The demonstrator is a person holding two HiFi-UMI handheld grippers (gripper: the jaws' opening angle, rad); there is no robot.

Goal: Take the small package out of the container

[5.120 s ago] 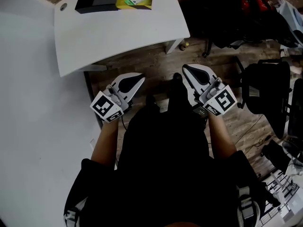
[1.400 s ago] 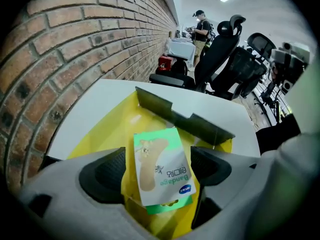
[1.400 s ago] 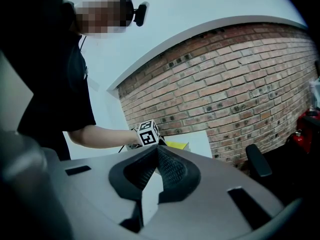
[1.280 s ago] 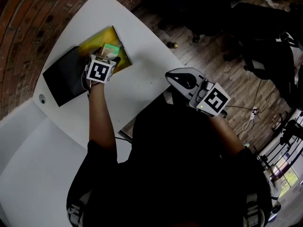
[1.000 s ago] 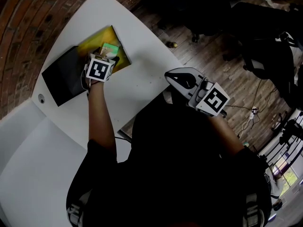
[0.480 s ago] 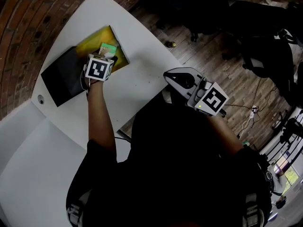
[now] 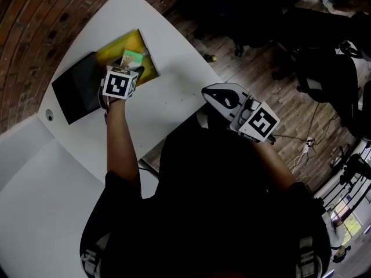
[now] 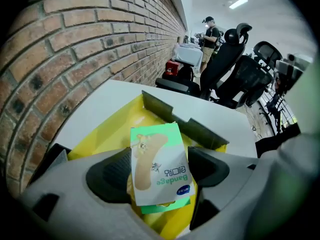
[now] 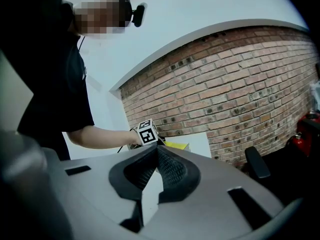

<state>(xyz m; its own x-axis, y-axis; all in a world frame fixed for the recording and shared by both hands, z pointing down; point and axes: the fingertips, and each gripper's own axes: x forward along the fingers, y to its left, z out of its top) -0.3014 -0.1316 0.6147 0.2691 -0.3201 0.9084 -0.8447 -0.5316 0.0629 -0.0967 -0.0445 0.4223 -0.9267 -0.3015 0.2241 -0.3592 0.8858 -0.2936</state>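
A small white-and-green bandage package [image 8: 157, 159] stands between the pads of my left gripper [image 8: 160, 170], its side edges against both pads. The jaws have just been closing on it. Under it lies the open yellow container [image 8: 110, 129], with another green package showing below. In the head view the left gripper [image 7: 131, 66] reaches into the yellow container [image 7: 119, 44] on the white table [image 7: 174, 91], and the package [image 7: 134, 56] shows past its tips. My right gripper [image 7: 223, 94] hangs off the table's edge with its jaws together; its pads [image 9: 170, 171] meet and hold nothing.
A black lid [image 7: 78, 88] lies beside the yellow container. Brick wall [image 8: 75, 44] runs along the table's far side. Office chairs [image 8: 235, 69] and a standing person [image 8: 210, 34] are farther off. Dark chairs and cables [image 7: 324, 80] crowd the wooden floor on the right.
Five seconds ago both grippers hung near the lap; the left one now reaches into the yellow container. Over the last second it has barely shifted, and the right gripper has stayed put.
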